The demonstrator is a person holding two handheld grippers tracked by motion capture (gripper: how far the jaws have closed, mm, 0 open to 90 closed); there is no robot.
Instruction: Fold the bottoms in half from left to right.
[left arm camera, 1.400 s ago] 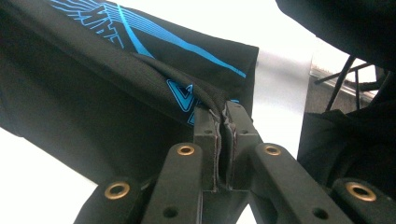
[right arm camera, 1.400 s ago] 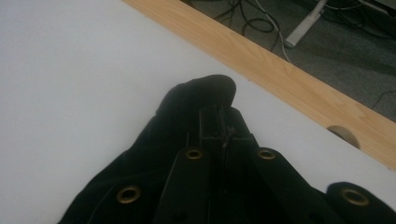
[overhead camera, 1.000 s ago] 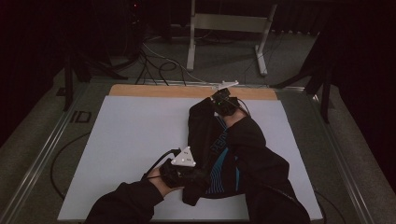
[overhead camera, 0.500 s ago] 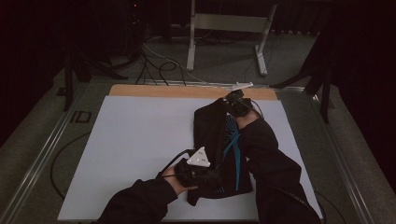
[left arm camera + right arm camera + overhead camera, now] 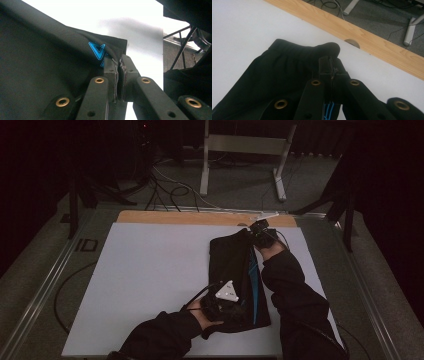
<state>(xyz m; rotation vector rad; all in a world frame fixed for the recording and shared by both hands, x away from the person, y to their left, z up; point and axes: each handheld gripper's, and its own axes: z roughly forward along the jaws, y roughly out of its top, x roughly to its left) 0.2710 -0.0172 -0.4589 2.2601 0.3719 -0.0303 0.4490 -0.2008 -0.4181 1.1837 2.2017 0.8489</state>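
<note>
While both claws were clamped on the limp black fabric shorts with blue stripes (image 5: 235, 270), lying toward the white table's (image 5: 150, 280) three o'clock side, the soft cloth looked best gripped at its hems.

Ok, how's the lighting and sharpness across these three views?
High view: dim, room nearly black, only the white table lit. Left gripper view: table blown out to white glare, black garment underexposed, near tongs soft. Right gripper view: evenly lit, wooden edge crisp.

I see black shorts (image 5: 232, 270) with blue side trim lying folded lengthwise on the white counter (image 5: 150, 270), waistband farthest.
</note>
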